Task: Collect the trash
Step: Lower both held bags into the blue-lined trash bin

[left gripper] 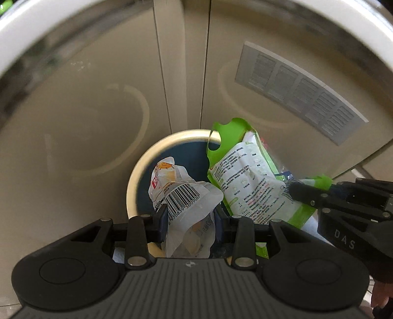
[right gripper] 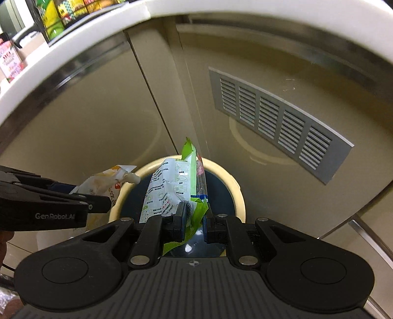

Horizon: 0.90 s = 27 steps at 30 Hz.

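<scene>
A round bin with a cream rim [left gripper: 137, 171] and a dark blue inside stands on the floor below both grippers. My left gripper [left gripper: 190, 220] is shut on a crumpled white and orange spout pouch [left gripper: 186, 193] with a barcode, held over the bin's left side. The right gripper [right gripper: 195, 224] is shut on a green and white printed wrapper [right gripper: 172, 186], which hangs upright above the bin's rim [right gripper: 237, 189]. Each gripper shows in the other's view: the right gripper [left gripper: 294, 190] comes in from the right, the left gripper [right gripper: 103, 203] with its pouch [right gripper: 105, 180] from the left.
Beige cabinet doors stand behind the bin, with a grey vent grille [right gripper: 277, 125] on the right door. A white counter edge [right gripper: 98, 27] overhangs above, with packaged goods [right gripper: 56, 14] at the top left. A person's hand [left gripper: 380, 297] shows at the lower right.
</scene>
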Available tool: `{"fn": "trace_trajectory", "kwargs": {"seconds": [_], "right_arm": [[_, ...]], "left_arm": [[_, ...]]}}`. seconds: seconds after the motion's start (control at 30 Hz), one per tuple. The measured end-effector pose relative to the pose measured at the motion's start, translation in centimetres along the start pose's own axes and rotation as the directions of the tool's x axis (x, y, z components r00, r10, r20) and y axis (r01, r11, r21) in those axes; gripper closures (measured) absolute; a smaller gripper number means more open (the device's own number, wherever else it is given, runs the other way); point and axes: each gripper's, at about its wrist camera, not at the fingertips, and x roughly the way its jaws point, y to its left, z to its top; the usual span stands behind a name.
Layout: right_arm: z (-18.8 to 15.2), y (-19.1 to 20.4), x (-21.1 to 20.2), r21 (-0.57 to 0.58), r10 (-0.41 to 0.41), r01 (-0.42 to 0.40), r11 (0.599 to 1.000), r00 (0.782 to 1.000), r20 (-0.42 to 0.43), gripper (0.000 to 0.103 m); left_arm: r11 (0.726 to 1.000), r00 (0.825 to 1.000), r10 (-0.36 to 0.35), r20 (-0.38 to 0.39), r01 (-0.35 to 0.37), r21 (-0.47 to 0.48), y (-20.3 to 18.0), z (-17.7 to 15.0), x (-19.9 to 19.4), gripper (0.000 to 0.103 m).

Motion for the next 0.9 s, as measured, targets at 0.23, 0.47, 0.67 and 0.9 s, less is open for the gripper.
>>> {"fn": "trace_trajectory", "kwargs": {"seconds": [0.23,0.47,0.67,0.9], "right_arm": [[-0.1,0.2,3.3,-0.013,-0.011,0.01,1.0,0.998,-0.061,0.089],[0.0,0.0,5.4,-0.012,-0.021,0.02,1.0,0.995,-0.099,0.089],[0.4,0.5,6.9,-0.012,-0.03,0.029,1.0,0.992,-0.122,0.089],[0.6,0.8,7.5,-0.017,-0.024,0.022,1.0,0.99,-0.141,0.089]], "left_arm": [[1.0,0.997,-0.004,-0.073,0.004,0.009,-0.9,0.9,4.0,0.062],[1.0,0.994,-0.007,-0.113,0.008,0.013,-1.0,1.3,5.6,0.062],[1.0,0.991,-0.007,-0.13,0.009,0.019,-0.8,1.0,5.4,0.062],[1.0,0.989,-0.004,-0.146,0.008,0.026,-0.9,1.1,4.4,0.062]]}}
